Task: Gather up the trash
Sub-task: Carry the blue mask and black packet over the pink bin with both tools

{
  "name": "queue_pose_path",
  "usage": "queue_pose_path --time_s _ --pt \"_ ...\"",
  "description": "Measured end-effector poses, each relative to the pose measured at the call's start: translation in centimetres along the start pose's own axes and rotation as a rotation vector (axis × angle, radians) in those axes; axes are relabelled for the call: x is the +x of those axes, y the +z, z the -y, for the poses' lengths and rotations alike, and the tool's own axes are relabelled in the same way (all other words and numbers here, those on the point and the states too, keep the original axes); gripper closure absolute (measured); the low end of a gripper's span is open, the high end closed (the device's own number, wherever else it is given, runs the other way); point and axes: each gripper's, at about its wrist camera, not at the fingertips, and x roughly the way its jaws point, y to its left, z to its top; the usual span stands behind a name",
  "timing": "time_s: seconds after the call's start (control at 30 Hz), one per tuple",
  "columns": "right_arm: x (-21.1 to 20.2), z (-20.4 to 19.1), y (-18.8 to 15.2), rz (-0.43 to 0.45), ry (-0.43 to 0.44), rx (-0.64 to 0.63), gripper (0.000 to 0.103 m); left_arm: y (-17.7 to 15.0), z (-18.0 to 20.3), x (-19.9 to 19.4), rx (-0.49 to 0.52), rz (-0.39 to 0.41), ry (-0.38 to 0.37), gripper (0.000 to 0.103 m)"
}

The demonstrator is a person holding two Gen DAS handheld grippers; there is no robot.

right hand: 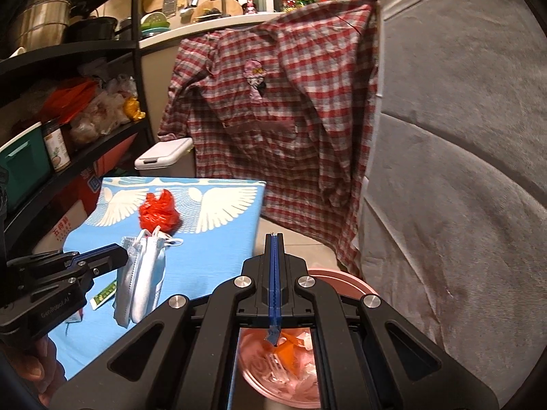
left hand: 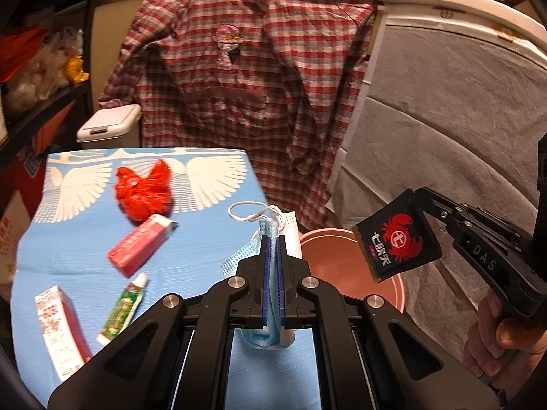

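Trash hangs over the round pink plastic bin [left hand: 355, 266]: left gripper [left hand: 272, 249] clamps crumpled blue face masks [right hand: 143, 273], right gripper [right hand: 275, 249] pinches a black crab-printed sachet [left hand: 398, 239]. Mask loops may snag on release.

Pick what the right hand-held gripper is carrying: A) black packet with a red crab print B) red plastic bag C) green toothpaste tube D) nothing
A: the left wrist view shows the right hand-held gripper clamped on the black crab-print packet, above the pink bin.
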Motion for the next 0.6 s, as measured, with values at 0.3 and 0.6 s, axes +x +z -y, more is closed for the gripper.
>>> queue_pose_path --time_s 0.3,0.6 --pt "0.5 2.3 -0.5 -0.013 -0.041 0.011 0.103 0.3 3.2 3.2 0.018 -0.037 -0.055 0.099" --pt "1.0 3.9 -0.5 -0.025 -0.067 0.027 0.103 0.2 6.2 6.0 0.034 -0.059 -0.102 0.099"
